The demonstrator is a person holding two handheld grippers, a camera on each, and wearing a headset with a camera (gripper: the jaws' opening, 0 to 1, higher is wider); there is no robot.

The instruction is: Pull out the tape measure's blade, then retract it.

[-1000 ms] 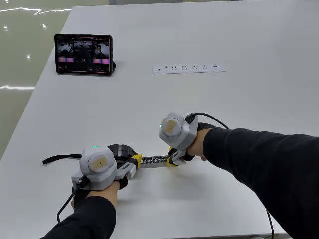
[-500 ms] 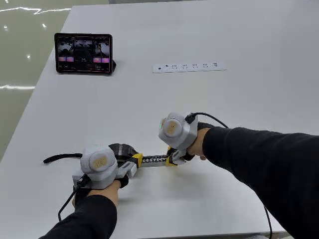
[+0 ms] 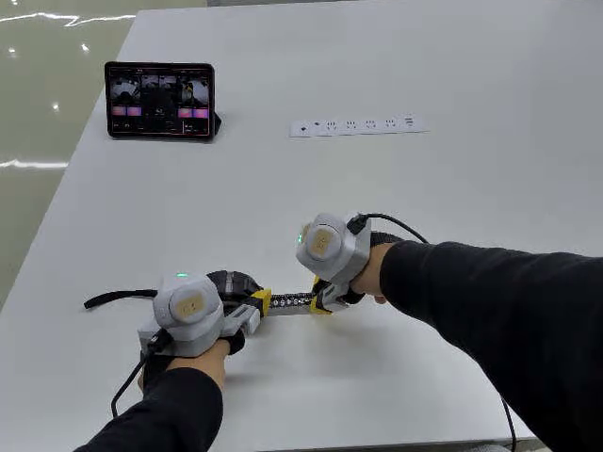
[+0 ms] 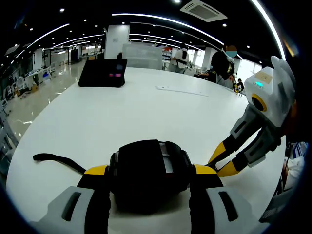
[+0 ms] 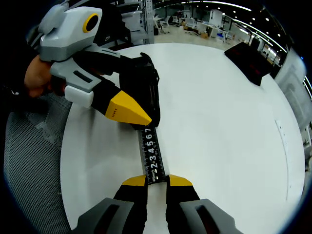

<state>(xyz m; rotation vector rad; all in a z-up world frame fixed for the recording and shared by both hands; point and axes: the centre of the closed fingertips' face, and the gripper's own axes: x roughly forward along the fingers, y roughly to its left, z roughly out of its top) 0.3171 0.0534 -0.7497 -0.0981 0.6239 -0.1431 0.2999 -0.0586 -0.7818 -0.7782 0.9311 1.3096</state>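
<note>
**A:** Around the black, rounded tape measure case (image 4: 148, 173), what is the left gripper (image 4: 151, 169) doing?

**B:** Its yellow-tipped jaws are clamped on the case from both sides. The case rests on the white table (image 3: 424, 188).

**A:** And to the right of the case?

**B:** A short stretch of dark blade (image 5: 152, 153) with pale numerals runs out along the table. The right gripper (image 5: 156, 181) pinches its far end, jaws pressed together on it.

**A:** Left of the case?

**B:** A black strap (image 3: 118, 298) lies flat on the table, leading away.

**A:** Beyond it?

**B:** A black tablet (image 3: 158, 100) stands with its screen lit, off to the left. A flat white power strip (image 3: 358, 125) lies to the right. Both are well apart from the case.
</note>
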